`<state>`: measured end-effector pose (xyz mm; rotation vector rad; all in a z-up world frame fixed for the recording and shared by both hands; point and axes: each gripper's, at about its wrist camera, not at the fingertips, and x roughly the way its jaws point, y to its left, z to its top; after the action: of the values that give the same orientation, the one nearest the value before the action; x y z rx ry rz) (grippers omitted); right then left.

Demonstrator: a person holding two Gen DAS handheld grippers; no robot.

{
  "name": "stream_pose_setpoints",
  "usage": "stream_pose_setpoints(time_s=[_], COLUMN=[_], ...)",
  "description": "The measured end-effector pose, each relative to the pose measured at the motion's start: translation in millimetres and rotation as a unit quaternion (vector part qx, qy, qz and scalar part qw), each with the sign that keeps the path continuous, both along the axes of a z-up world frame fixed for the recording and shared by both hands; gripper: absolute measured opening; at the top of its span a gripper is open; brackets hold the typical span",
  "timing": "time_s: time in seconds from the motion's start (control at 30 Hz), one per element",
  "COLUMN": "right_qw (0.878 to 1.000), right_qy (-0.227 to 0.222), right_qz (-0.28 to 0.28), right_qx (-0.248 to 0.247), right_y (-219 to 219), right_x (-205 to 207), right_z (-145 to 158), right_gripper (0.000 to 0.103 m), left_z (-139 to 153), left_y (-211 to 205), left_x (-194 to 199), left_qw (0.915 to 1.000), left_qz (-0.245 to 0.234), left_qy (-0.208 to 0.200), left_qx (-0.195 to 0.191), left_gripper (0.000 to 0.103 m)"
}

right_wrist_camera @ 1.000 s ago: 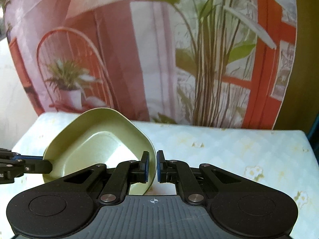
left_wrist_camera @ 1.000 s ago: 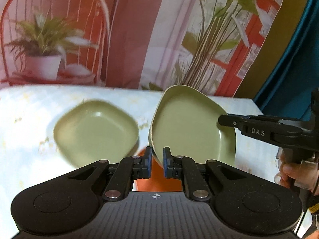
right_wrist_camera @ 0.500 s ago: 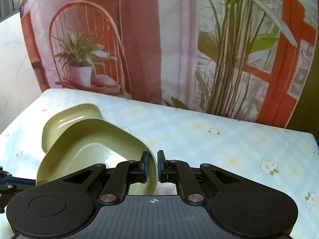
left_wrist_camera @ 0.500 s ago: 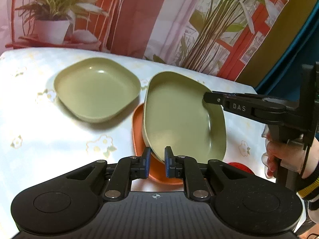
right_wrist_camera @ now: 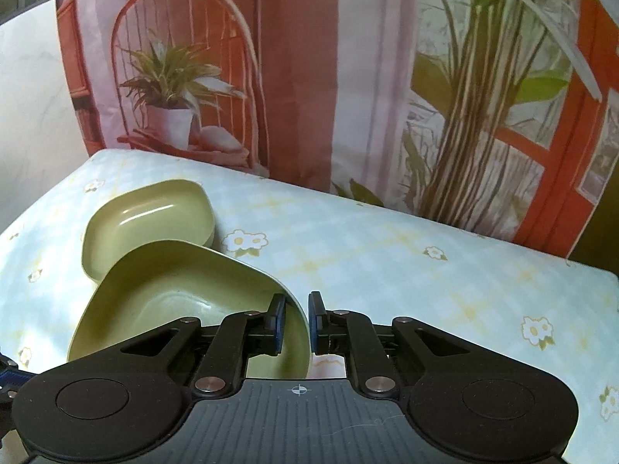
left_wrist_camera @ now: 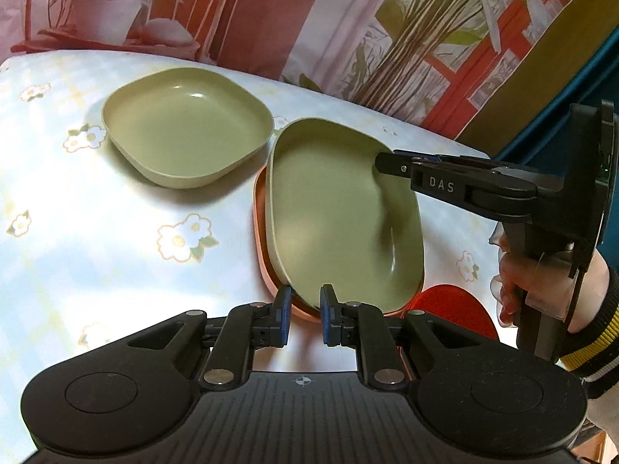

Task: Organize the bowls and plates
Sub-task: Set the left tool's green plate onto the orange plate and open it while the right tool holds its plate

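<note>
A green bowl (left_wrist_camera: 340, 208) rests in an orange plate (left_wrist_camera: 260, 208) on the table. My left gripper (left_wrist_camera: 302, 311) straddles its near rim with the jaws slightly apart, the pads just off the rim. My right gripper (right_wrist_camera: 297, 319) straddles its right rim, jaws slightly apart as well; the bowl also shows in the right wrist view (right_wrist_camera: 174, 294). In the left wrist view the right gripper (left_wrist_camera: 390, 162) reaches over the rim from the right. A second green bowl (left_wrist_camera: 185, 127) sits on the table to the left, also in the right wrist view (right_wrist_camera: 147, 220).
A red round piece (left_wrist_camera: 456, 305) lies at the table's near right edge. The table (right_wrist_camera: 425, 270) has a pale floral cloth. A printed backdrop (right_wrist_camera: 348, 77) stands right behind it. The table's right edge drops off beside the holding hand (left_wrist_camera: 541, 290).
Both grippers lowered the green bowl from a raised tilt onto the orange plate. Both sets of jaws have opened slightly around its rim.
</note>
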<state>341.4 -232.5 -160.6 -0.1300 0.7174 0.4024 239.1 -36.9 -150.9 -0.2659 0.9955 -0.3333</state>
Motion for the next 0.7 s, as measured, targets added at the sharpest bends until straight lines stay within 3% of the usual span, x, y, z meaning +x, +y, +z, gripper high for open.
stream_pose_setpoints(time_s=[0.43,0.7], right_qw=[0.999,0.999], right_qy=[0.001,0.012], right_qz=[0.010,0.009], right_qx=[-0.031,-0.045], right_y=[9,11], right_x=[0,3], right_z=[-6,-11], right_gripper=[0.012,0.013], left_z=[1,11], left_y=[0,6], left_x=[3,4], left_qw=[1.0000,0.9996], left_qz=[-0.003,0.009], left_qy=[0.006,-0.025], left_qx=[-0.005,0.013], left_gripper=[0.017,0.020])
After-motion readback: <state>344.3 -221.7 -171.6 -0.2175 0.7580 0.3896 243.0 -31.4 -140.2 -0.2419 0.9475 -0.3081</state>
